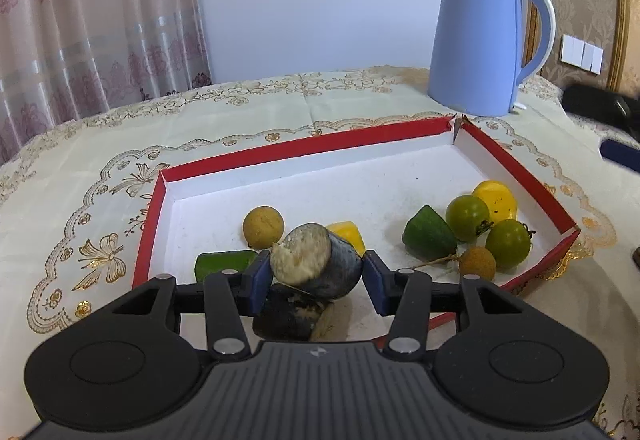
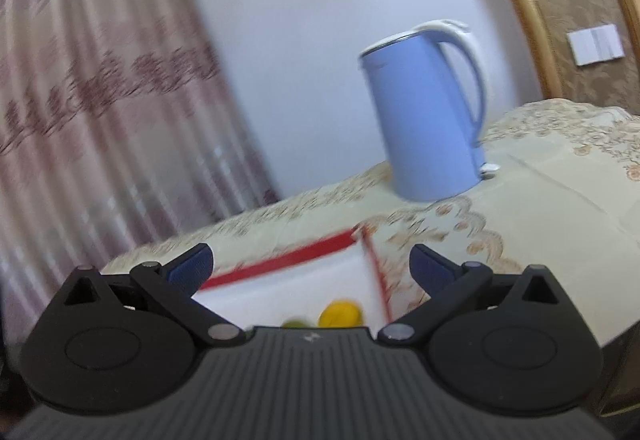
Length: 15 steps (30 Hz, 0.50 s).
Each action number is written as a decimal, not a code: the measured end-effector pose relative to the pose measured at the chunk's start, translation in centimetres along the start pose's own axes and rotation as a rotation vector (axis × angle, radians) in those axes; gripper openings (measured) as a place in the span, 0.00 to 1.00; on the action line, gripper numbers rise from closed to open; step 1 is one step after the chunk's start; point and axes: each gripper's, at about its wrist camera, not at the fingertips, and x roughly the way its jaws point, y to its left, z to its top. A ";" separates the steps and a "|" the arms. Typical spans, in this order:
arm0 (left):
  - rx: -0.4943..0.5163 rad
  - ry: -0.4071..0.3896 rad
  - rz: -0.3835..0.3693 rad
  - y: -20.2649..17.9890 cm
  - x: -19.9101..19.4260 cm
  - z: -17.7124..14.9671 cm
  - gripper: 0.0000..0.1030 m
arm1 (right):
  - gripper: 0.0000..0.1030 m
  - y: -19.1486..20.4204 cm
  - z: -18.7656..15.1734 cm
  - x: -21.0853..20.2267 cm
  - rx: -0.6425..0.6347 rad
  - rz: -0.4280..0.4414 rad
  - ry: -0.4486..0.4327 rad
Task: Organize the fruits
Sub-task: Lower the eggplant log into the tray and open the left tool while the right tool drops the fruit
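Cream embroidered worktop (image 1: 280, 99): left gripper (image 1: 316, 272) clamps a dark fruit chunk (image 1: 316, 260) low over the red-rimmed tray (image 1: 304, 147), another chunk beneath at 6 o'clock; setting it down gently seems wise. Right gripper (image 2: 312, 264) hangs open, empty, kettle (image 2: 428, 115) at 12 o'clock.

Red-rimmed tray (image 1: 256, 155) with a white inside, sitting on a cream tablecloth (image 1: 80, 199) with gold floral trim. Behind the tray: pale blue kettle (image 1: 480, 47), white handle, and pinkish flower-print curtains (image 1: 92, 11).
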 end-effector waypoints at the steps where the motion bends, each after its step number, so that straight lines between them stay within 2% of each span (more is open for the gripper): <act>1: 0.007 -0.003 0.004 -0.1 0.0 -0.1 0.47 | 1.00 0.0 0.1 0.6 -0.003 -0.016 0.000; 6: 0.010 0.005 0.000 0.0 0.1 -0.1 0.47 | 1.00 0.5 -0.5 2.6 -0.059 -0.042 0.025; 11: 0.003 0.018 -0.006 0.2 0.4 -0.2 0.63 | 1.00 0.1 -1.6 2.1 -0.019 -0.053 0.000; 15: 0.008 0.016 -0.008 0.1 0.3 -0.5 0.64 | 1.00 -0.2 -2.3 1.0 0.015 -0.047 -0.032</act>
